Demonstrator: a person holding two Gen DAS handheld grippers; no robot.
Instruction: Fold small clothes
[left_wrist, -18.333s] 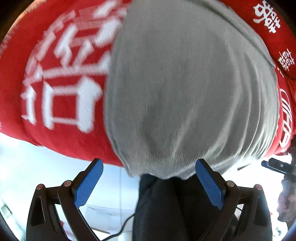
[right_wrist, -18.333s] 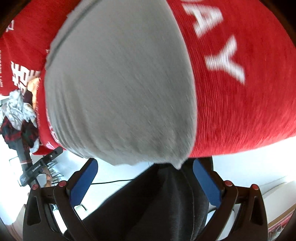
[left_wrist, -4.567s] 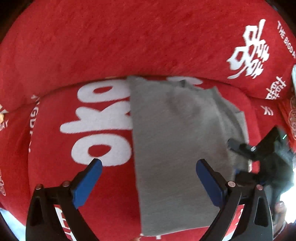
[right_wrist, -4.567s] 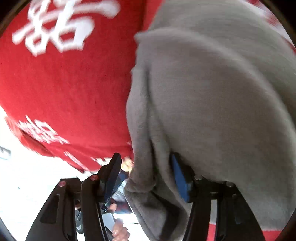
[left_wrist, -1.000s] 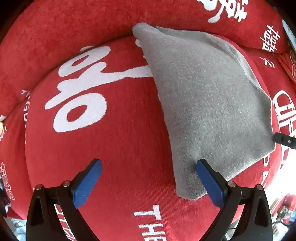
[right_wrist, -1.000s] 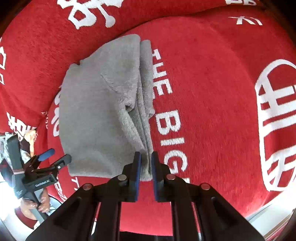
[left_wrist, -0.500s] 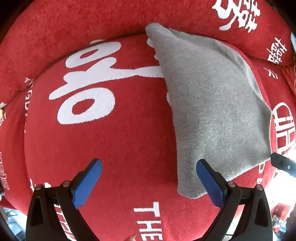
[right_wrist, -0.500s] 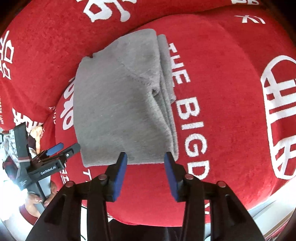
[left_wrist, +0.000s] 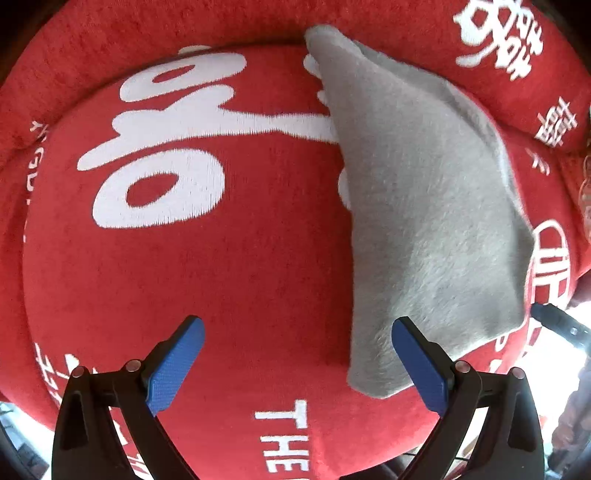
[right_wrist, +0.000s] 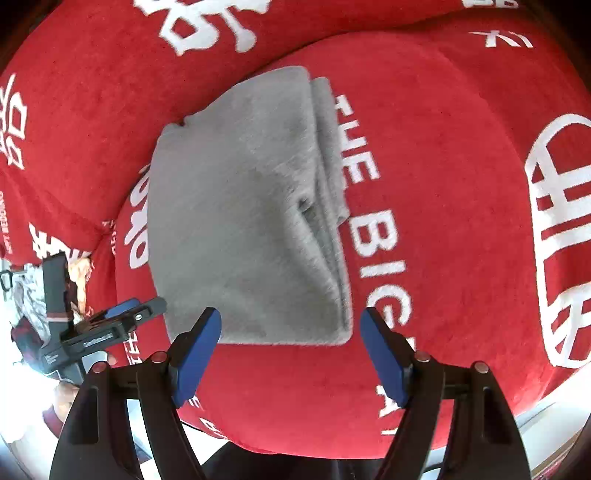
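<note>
Left wrist view: red cushion (left_wrist: 229, 280) fills nearly the whole frame, plush, with large white lettering woven in. A raised red back roll (left_wrist: 147, 48) runs along the top, 10 to 2 o'clock, also carrying white characters.

Grey garment (left_wrist: 424, 206), folded into a flat packet, lies on the cushion seat from 12 toward 4 o'clock. Its far corner touches the crease where seat meets back roll; its near corner sits just beside the right blue pad. Fleecy surface, edges fairly straight.

Left claw (left_wrist: 295, 362) at 6 o'clock, fingers spread wide, blue pads facing each other, nothing between them. It hangs over bare red cushion, the garment's near edge just beside its right finger.

Right wrist view: same red cushion (right_wrist: 461, 184), words "THE BIG" legible at 3 o'clock of the garment. Folded grey garment (right_wrist: 243, 221) at centre, roughly square, stacked layer edges showing along its right side with a small pucker midway. Near edge lies just ahead of the pads.

Right claw (right_wrist: 290, 350) at 6 o'clock, fingers wide apart, gripping nothing, straddling the garment's near edge from above; contact cannot be told.

Left claw (right_wrist: 125, 314) appears at 8 o'clock in this view, black body, blue tips near the garment's near-left corner.
</note>
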